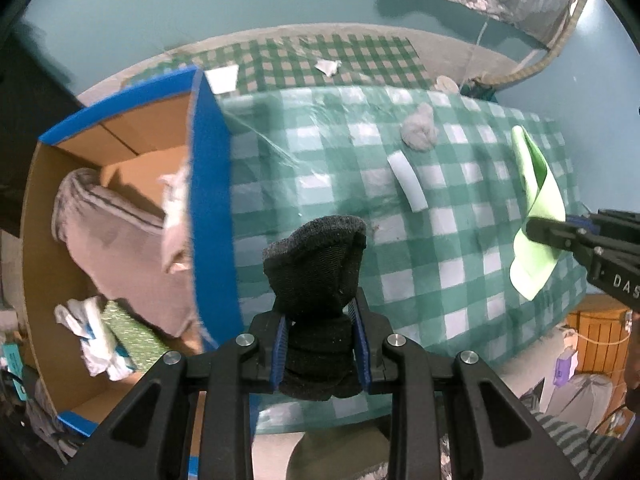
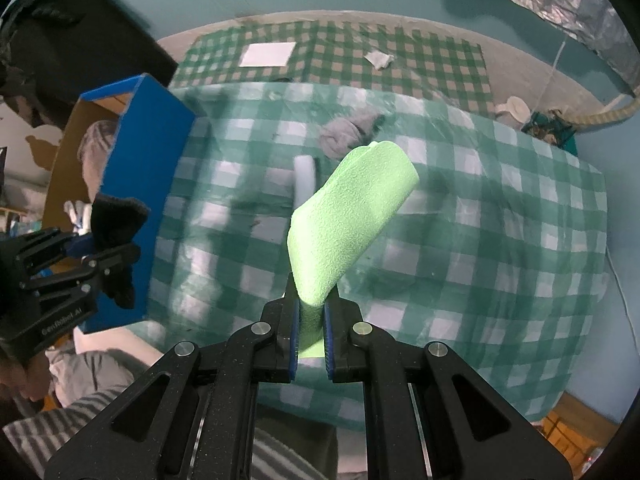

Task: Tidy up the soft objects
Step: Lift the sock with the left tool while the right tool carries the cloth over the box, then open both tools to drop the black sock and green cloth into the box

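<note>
Surroundings: a green-and-white checked cloth covered the worktop below both of your grippers. On it lay a grey wad of fibre and, just beside it, a pale foam strip; neither touched what you held. A blue-sided cardboard box stood at the left edge of the worktop, its open top showing a folded grey-brown cloth, a crumpled white wrapper and a green speckled pad inside. Beyond the worktop, a second checked cloth lay on the floor with a white square sheet and a scrap of paper on it. Nothing stood between your grippers and the box.

Task objects: your left gripper was clamped on a dark charcoal knitted sock, bunched, its open cuff pointing away from the camera, raised clear of the cloth and just beside the blue wall of the box. Your right gripper was pinched tight on a light green fleece cloth, folded double with a rounded fold at its far end, held over the middle of the worktop, well apart from the box.
</note>
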Demonstrator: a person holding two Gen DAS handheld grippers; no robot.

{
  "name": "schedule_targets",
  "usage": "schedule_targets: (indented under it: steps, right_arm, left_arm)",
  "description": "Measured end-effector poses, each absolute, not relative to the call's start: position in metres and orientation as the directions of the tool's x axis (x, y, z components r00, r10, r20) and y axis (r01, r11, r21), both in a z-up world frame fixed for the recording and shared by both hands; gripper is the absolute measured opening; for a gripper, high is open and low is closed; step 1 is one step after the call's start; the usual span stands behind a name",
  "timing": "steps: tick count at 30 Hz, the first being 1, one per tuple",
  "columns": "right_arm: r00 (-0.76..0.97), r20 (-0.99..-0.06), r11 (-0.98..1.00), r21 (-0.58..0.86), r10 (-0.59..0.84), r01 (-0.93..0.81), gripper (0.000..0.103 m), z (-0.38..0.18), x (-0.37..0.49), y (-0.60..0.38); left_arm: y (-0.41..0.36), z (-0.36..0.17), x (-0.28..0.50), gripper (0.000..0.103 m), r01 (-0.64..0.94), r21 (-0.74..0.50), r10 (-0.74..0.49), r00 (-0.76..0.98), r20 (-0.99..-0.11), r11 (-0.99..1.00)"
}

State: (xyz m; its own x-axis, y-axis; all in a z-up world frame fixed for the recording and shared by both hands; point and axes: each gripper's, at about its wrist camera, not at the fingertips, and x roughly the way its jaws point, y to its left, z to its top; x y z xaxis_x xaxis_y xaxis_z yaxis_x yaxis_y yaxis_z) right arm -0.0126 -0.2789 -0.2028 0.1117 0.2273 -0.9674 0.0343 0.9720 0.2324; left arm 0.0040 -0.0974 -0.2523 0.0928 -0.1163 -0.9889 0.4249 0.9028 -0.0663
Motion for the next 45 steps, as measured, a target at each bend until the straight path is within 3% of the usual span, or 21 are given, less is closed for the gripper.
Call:
schedule_targets:
  steps: [13,45]
  right_arm:
    - [0.157,-0.945,0.957,0.278,0.288,-0.082,0.009,-0.166,0.01,-0.234]
    - [0.126,-0.912,0.865,0.315,0.389,-0.39,0.009,-0.14,0.066,-0.063]
  left_arm:
    - [-0.044,-0.213,0.019,0.028,0.31,-0.063,-0.121,0.172,-0.978,0.949]
    - [0.075,-0.193,0.028,0.028,0.133,-0.027,-0.057,0.222,-0.973,0.991]
